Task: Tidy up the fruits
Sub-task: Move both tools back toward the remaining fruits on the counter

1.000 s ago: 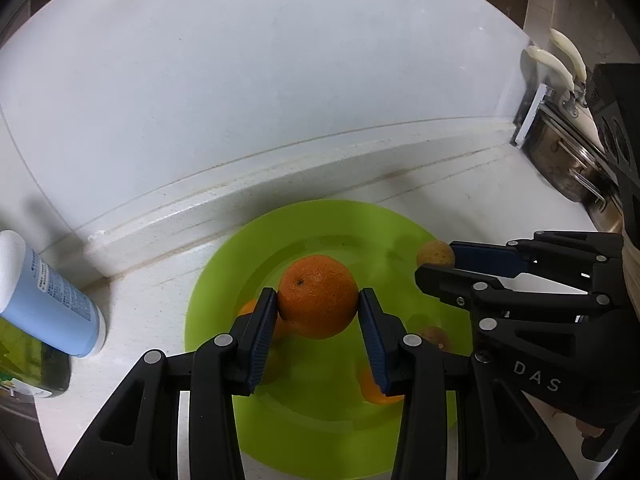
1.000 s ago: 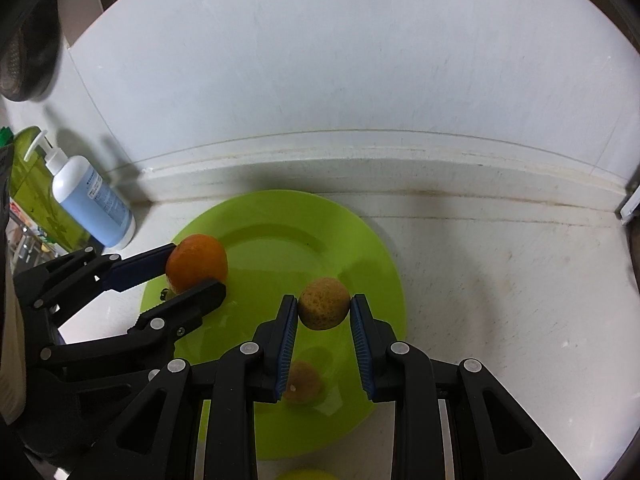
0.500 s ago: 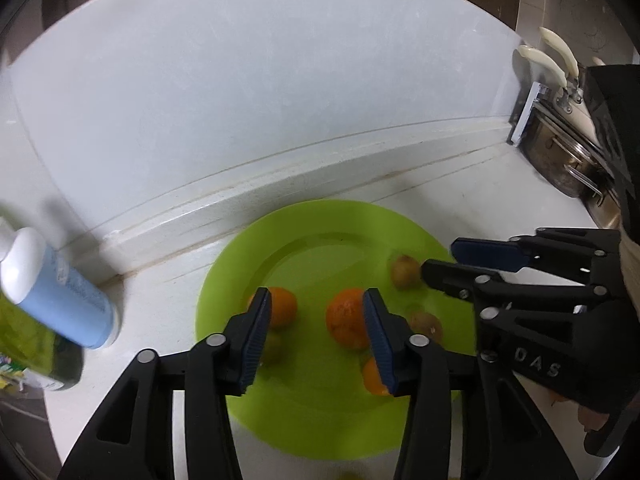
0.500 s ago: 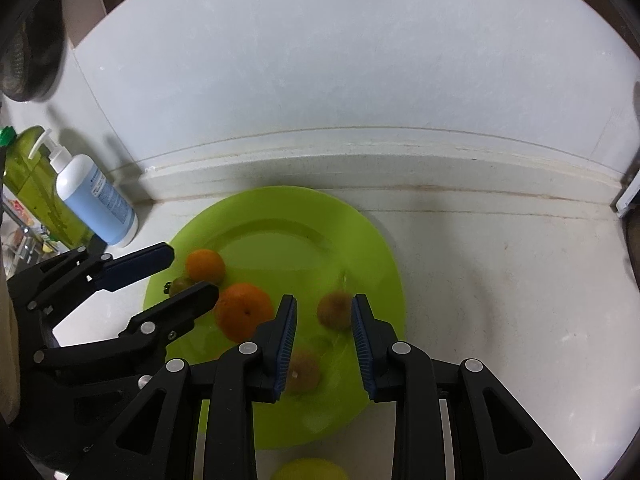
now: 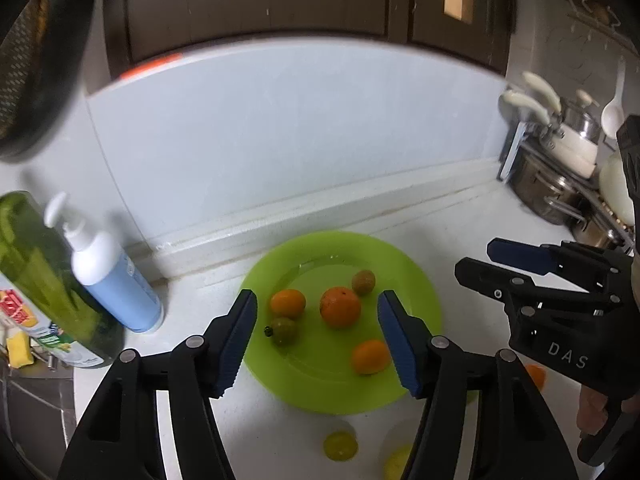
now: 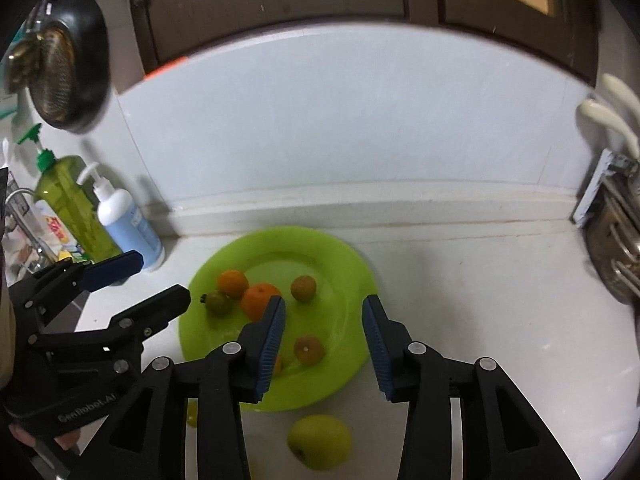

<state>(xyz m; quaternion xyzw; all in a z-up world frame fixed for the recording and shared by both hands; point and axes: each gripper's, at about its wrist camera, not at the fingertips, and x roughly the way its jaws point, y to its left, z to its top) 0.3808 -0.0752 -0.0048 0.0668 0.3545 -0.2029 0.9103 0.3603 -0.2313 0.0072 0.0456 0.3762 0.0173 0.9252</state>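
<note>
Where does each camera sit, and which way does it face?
Left wrist: rides the left claw, looking down along its fingers at the green plate; right claw at right.
Right wrist: rides the right claw, same tilt; left claw at left.
Shared: plate, large orange, pump bottle.

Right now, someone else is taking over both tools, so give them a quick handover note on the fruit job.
Left tool: open, empty, jaws have just been opening, above the green plate.
Right tool: open, empty, jaws have just been opening, above the same plate.
Done: five fruits lie on the plate, including the large orange and the brownish fruit.
Left: the green apple sits on the counter in front of the plate, plus other small fruits partly hidden nearby.
</note>
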